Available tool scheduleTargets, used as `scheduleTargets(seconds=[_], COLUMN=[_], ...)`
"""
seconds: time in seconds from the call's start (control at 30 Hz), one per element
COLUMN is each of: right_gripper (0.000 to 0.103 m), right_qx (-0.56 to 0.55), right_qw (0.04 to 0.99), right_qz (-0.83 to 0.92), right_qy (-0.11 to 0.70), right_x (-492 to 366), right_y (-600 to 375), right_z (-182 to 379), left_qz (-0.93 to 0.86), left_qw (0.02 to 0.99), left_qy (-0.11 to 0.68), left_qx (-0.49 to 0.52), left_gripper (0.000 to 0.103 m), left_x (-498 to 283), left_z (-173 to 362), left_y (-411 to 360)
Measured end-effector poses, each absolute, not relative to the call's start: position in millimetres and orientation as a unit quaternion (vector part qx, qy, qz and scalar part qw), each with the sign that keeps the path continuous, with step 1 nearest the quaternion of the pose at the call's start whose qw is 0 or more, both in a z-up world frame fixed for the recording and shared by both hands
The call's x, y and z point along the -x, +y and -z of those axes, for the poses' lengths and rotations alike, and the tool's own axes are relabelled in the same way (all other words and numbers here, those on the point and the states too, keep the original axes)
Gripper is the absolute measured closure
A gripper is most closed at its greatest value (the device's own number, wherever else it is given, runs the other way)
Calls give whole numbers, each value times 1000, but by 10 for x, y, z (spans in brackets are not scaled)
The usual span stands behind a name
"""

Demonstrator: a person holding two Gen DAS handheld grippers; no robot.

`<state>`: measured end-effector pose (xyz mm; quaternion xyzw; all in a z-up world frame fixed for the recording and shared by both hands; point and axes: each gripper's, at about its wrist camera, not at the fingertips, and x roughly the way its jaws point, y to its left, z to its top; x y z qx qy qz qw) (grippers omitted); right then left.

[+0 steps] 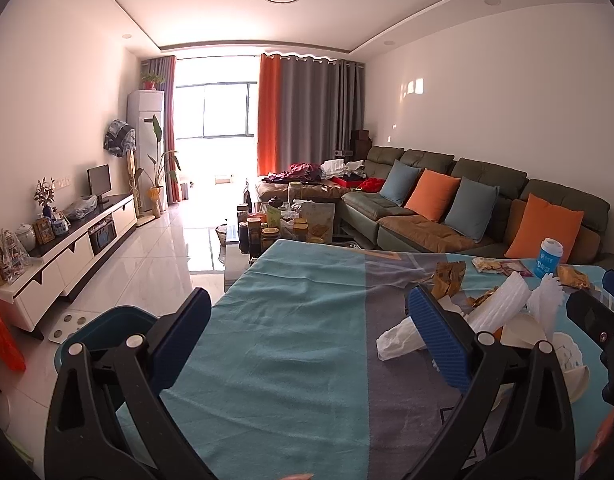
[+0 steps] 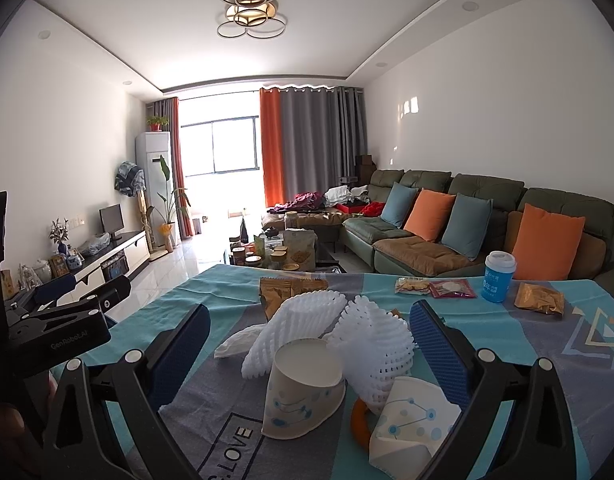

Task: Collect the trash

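Observation:
Trash lies on the table's teal and grey cloth (image 2: 527,344). In the right wrist view my right gripper (image 2: 311,352) is open, low over the pile. Between its fingers are an overturned paper cup (image 2: 303,388), two white foam nets (image 2: 295,328) and a crushed paper cup (image 2: 411,424) beside an orange peel (image 2: 359,420). A white tissue (image 2: 237,342) lies to the left. My left gripper (image 1: 311,332) is open and empty over bare cloth (image 1: 287,320), left of the tissue (image 1: 399,338) and foam nets (image 1: 495,308). A dark teal bin (image 1: 107,328) stands below the table's left edge.
Gold wrappers (image 2: 291,292), snack packets (image 2: 415,286), another gold wrapper (image 2: 541,298) and a blue lidded cup (image 2: 499,278) lie farther back. A cluttered coffee table (image 2: 283,252), a green sofa (image 2: 427,240) and a TV cabinet (image 1: 79,248) stand beyond. The left gripper's body (image 2: 67,312) sits at the left.

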<state>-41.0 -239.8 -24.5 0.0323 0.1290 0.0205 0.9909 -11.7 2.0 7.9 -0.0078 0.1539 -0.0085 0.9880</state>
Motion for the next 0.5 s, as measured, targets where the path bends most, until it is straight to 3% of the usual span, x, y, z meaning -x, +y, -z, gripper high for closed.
scheduleTargets(seconds=[0.5], right_gripper=[7], right_qx=[-33], right_qw=[991], right_qz=[-21], right_qy=[128], right_x=[411], right_y=[-2401], right_z=[237], left_qz=[11], left_qw=[988], left_qy=[154], left_qx=[9], left_gripper=[5], left_x=[128], left_z=[-91], left_y=[17])
